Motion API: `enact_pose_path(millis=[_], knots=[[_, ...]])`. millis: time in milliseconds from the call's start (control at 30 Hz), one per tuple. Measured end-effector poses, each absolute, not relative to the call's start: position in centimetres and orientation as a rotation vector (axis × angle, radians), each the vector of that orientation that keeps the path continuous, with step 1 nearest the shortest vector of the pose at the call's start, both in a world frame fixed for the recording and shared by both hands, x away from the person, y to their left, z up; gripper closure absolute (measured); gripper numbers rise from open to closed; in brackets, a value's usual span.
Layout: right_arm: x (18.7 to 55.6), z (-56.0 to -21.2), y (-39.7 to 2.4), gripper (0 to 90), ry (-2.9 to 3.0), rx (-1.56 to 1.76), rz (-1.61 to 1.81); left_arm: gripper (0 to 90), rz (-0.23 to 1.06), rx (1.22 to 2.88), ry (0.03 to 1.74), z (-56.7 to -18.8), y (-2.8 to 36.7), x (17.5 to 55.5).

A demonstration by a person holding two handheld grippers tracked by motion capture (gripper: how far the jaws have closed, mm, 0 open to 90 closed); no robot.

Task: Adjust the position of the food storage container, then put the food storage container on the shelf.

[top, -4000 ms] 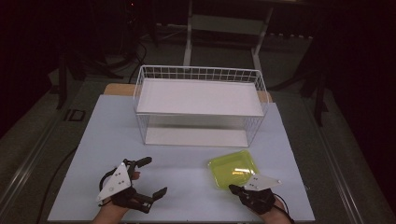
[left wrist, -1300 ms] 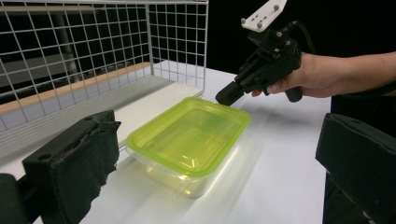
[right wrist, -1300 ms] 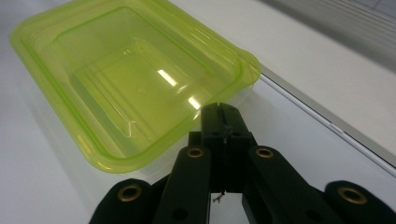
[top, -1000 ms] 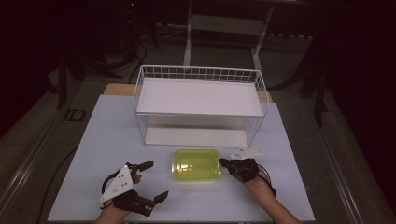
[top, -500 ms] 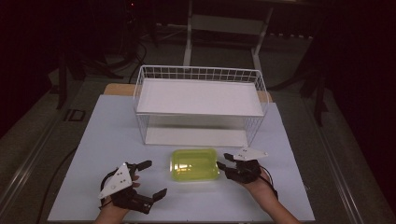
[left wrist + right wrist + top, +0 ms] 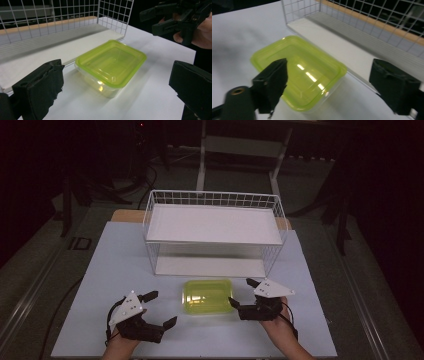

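1. The lidded plastic container (image 6: 207,296), clear-bodied with a yellow-green lid, rests flat on the white table (image 6: 100,270), just in front of the wire shelf rack (image 6: 215,232) and near the middle of the rack's front edge. Four seconds ago it sat farther to the right of the rack's front, tilted, next to the right hand; it has since slid leftward and squared up to the rack.

2. The right gripper (image 6: 244,296) sits just to the right of the container, between it and the rack's right front corner. Its jaws are spread wide and hold nothing; the near jaw tip is at the container's right edge, but whether it touches there cannot be told. In the right gripper view the container (image 6: 299,72) lies between and beyond the two open jaws.

3. The left gripper (image 6: 162,309) rests on the table to the left of the container, farther from the rack, with its jaws also wide apart and empty. It has barely moved over the last seconds. Its view looks across the container (image 6: 111,66) to the right gripper (image 6: 172,18) beyond.

4. Judgement: the push or drag to the rack's front looks finished, and the container is now released. It stands lined up with the rack's lower shelf (image 6: 210,266), so a likely next step is a fresh grasp to lift or slide it in.
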State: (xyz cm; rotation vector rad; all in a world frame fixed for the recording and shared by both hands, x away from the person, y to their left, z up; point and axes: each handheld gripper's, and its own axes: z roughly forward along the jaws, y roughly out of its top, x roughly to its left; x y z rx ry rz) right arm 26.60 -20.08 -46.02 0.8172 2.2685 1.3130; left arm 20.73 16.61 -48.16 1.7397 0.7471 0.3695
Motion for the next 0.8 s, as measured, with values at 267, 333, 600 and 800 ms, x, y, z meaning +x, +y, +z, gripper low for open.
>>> enact_pose_path(millis=[267,333,600,800], knots=[[26.6,-44.8,-20.4,24.3,2.302,0.827,1.356,0.0,0.306,1.76,0.805,-46.9,16.3,21.7],[26.6,-44.4,-20.4,24.1,2.301,0.829,1.39,0.0,0.284,1.753,0.839,-46.4,16.3,22.0],[27.2,-43.3,-20.4,13.5,2.322,0.823,1.408,0.0,0.257,1.806,0.853,-44.4,15.9,23.6],[28.1,-43.6,-19.9,11.5,2.341,0.889,1.422,0.0,0.229,1.819,0.871,-44.1,15.2,24.9]])
